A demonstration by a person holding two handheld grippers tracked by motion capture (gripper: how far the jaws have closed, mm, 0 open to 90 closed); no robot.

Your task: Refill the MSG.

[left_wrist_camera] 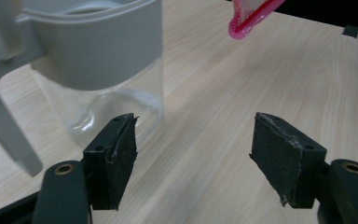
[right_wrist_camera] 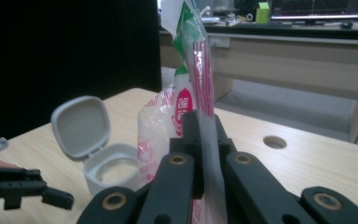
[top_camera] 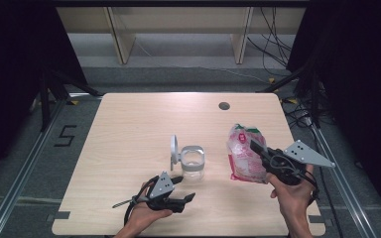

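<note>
Clear plastic bag [top_camera: 245, 156], red-green print, clamped in right gripper [top_camera: 258, 147] fingers; left gripper [left_wrist_camera: 193, 158] fingers apart

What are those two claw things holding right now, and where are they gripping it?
The right gripper is shut on the plastic bag, pinching its edge. The left gripper is open beside the clear jar, holding nothing.

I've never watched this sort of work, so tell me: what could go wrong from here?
The right hand-held gripper pinches only a thin edge of the red-and-white plastic bag, so the bag might slip. The clear jar with a grey flip-top lid stands free, the open left hand-held gripper beside it; a nudge or the swinging bag might tip it.
</note>
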